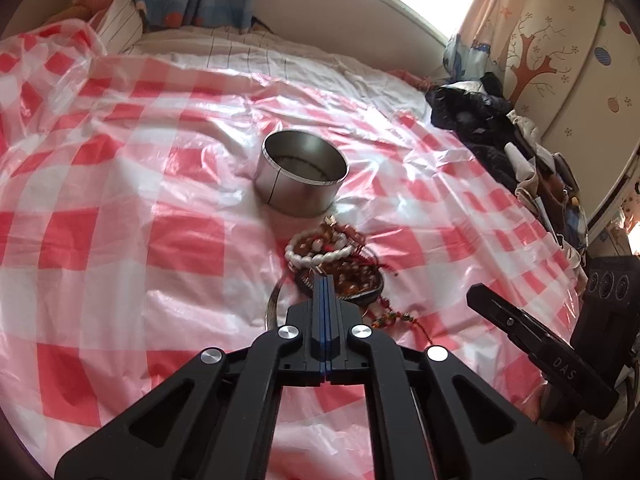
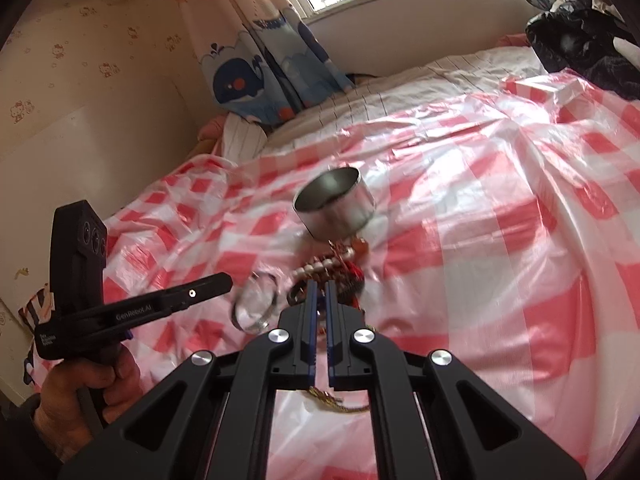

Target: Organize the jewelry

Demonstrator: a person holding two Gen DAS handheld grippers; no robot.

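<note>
We see the jewelry pile point(image 1: 336, 260) on the bed's checkered sheet point(image 1: 120, 208), just ahead of both grippers. The metal tin point(image 1: 304, 172) stands beyond it. Our left gripper point(image 1: 326, 280) is closed and empty; the right gripper point(image 2: 320, 288) pinches a gold chain point(image 2: 332, 398).

A tin point(image 1: 301, 172) stands on the bed's plastic sheet point(image 1: 120, 200), mid-frame. A heap of bead bracelets point(image 1: 332, 256) lies just beside it at six o'clock. Piled clothes point(image 1: 500, 140) sit at three o'clock.
</note>
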